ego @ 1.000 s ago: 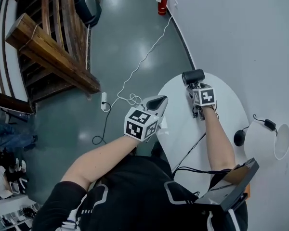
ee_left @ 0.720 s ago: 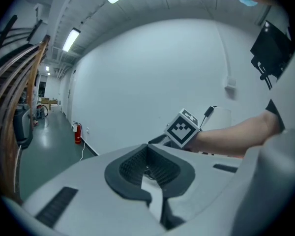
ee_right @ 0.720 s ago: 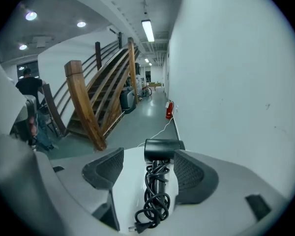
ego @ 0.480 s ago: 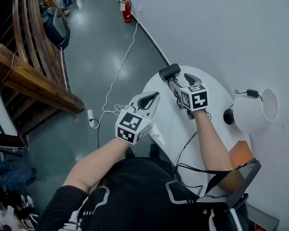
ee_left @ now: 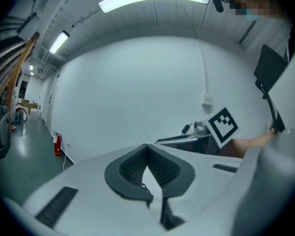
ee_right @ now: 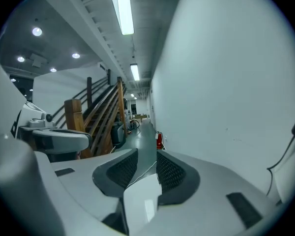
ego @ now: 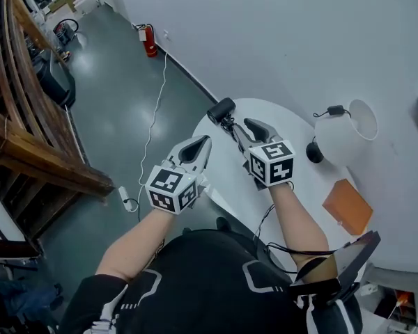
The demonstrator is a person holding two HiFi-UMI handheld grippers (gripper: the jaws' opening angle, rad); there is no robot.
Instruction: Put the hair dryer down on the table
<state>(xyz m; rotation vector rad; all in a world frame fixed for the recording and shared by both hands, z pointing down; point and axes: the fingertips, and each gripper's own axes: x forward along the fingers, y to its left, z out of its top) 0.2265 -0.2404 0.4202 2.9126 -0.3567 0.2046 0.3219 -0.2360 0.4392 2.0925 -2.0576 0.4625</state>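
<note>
Plainly, the hair dryer (ego: 226,117) lay at the far-left rim of the white table (ego: 287,120). Its long axis ran from near right to far left, with the black barrel at the far-left end and the handle reaching back toward the right gripper (ego: 255,126). That gripper's jaws were closing. Only table and floor showed through the narrow slit between the pads, and I could not tell whether they touched the handle. Left of the table, the left gripper (ego: 198,143) hung over the floor, its jaw tips clenched together on nothing.
</note>
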